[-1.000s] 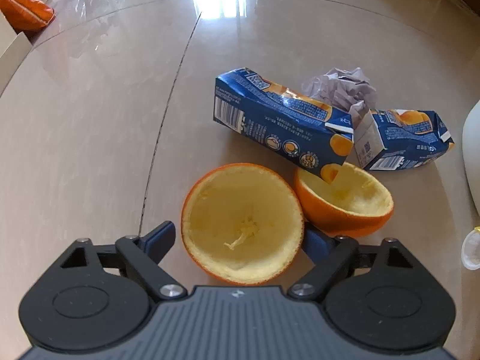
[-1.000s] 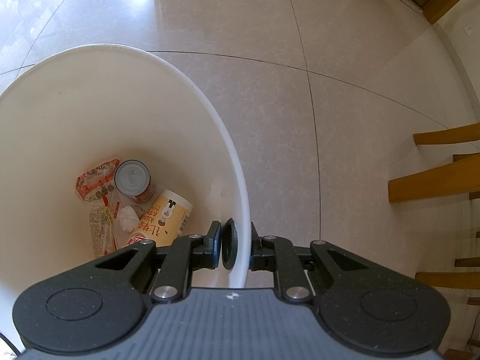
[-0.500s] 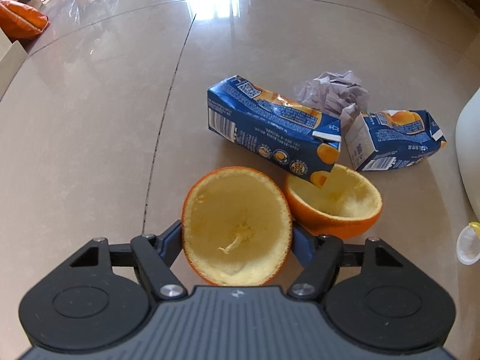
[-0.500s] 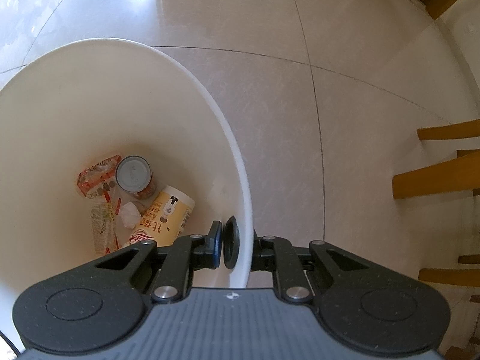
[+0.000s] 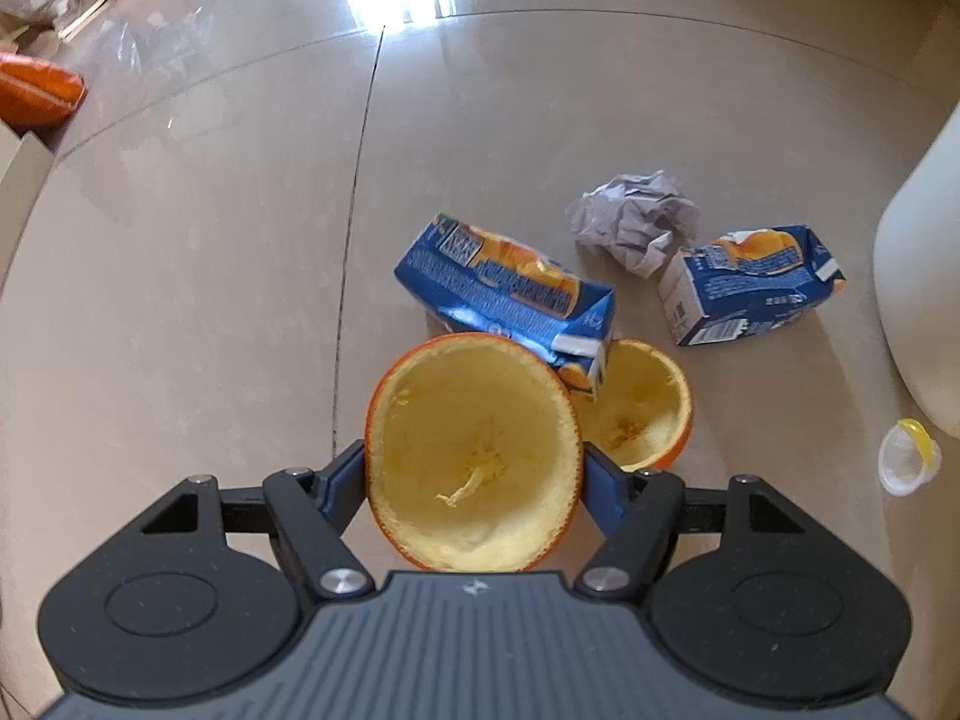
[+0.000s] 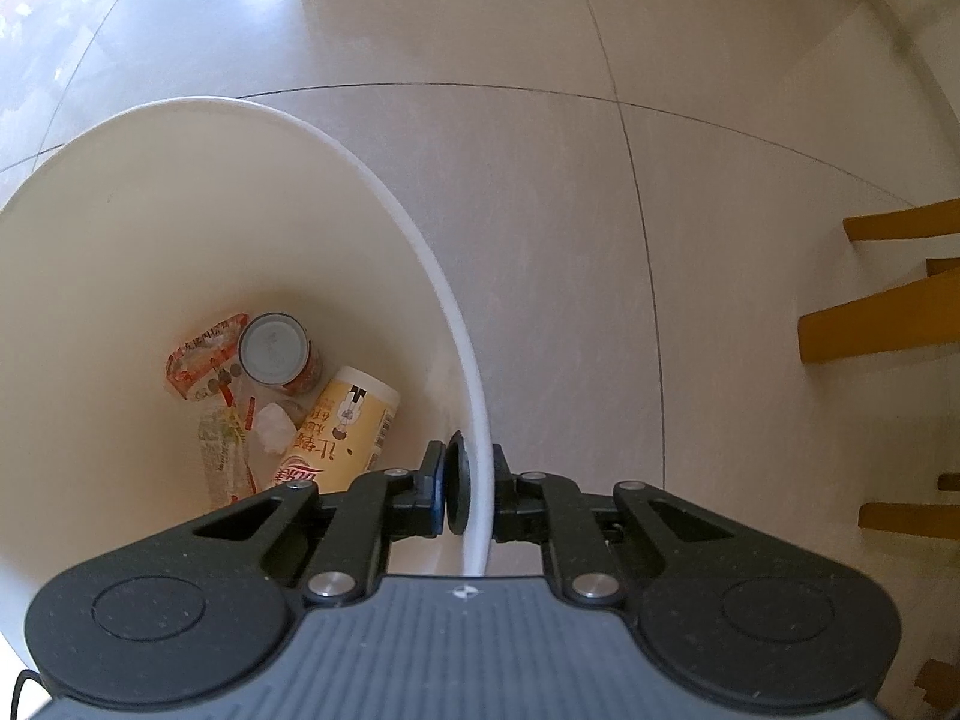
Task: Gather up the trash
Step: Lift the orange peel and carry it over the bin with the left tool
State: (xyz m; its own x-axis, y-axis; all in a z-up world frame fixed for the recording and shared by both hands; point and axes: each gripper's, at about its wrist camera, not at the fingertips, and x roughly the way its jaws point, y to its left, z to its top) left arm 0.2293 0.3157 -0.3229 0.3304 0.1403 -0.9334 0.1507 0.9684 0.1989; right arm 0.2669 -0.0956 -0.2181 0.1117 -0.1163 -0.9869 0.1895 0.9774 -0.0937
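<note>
**Orange peel in the left tongs, bin rim in the right**

The floor (image 5: 180, 300) is shiny and tan, with thin lines between the big tiles.

The left gripper (image 5: 474, 474) has an empty orange half (image 5: 474, 462) between its 2 blue fingers (image 5: 345, 483). The fingers press on both sides of the peel. The tongs are about half open, because the peel is wide. The hollow side of the peel faces the camera.

Just behind it, a second orange half (image 5: 645, 414) lies on the floor. A squashed blue juice carton (image 5: 510, 294) lies on the floor with 1 end over that second peel. A ball of crumpled paper (image 5: 636, 219) is near it, and a second blue carton (image 5: 750, 285) lies just beside the paper. A small clear cup with a yellow edge (image 5: 909, 456) sits at the right, near a white wall of a bin (image 5: 918, 300).

The right gripper (image 6: 468, 492) is almost fully closed, pinching the thin rim of the white bin (image 6: 462, 348). A round black pad (image 6: 455, 483) is on the inside. At the bottom of the bin are a can (image 6: 279, 354), a yellow cup (image 6: 348, 432) and some wrappers (image 6: 204, 360). Wooden chair legs (image 6: 882, 312) show at the right.
</note>
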